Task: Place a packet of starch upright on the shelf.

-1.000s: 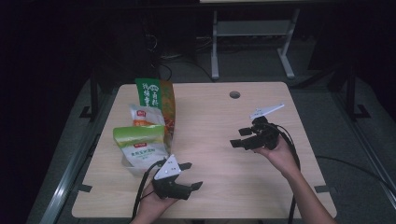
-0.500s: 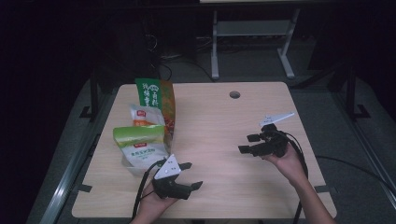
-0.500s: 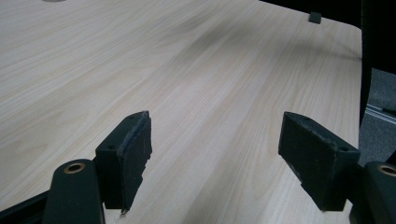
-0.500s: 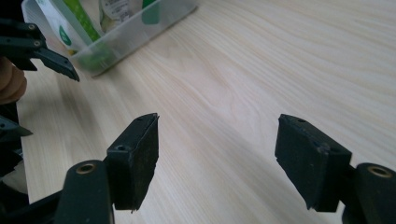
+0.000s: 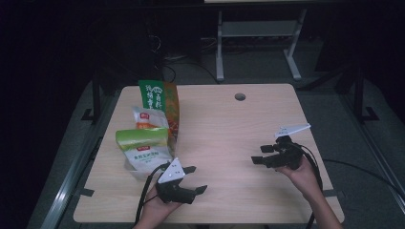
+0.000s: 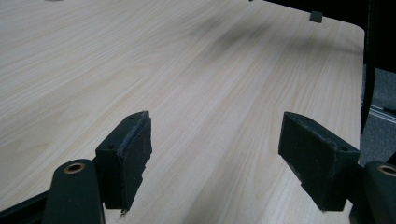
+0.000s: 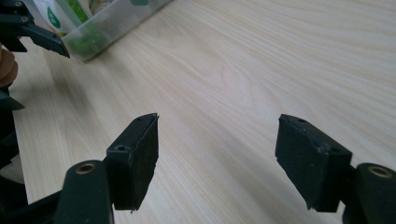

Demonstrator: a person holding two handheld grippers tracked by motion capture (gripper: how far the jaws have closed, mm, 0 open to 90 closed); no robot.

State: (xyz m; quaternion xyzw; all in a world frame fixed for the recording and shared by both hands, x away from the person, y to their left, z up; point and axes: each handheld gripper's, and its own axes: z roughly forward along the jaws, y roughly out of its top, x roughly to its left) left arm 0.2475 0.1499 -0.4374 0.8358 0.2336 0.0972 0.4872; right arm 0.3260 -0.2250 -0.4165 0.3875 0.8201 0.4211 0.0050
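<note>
Right claw (image 5: pixel 260 159) has drawn back toward the person's edge of the tabletop (image 5: pixel 224 124) over the last second, while the left claw (image 5: pixel 195 180) stays put; both are released, jaws wide, holding nothing. Nearest work item, the white-and-green snack bag (image 5: pixel 143 150), stands in a clear bin (image 5: pixel 133 169) just beyond the left claw, on its far left. Judgement: approach low, straddle the bag's top edge squarely, then clench.

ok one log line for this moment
left gripper: open, empty | right gripper: open, empty | snack bags: upright in clear bin, table left, untouched
</note>
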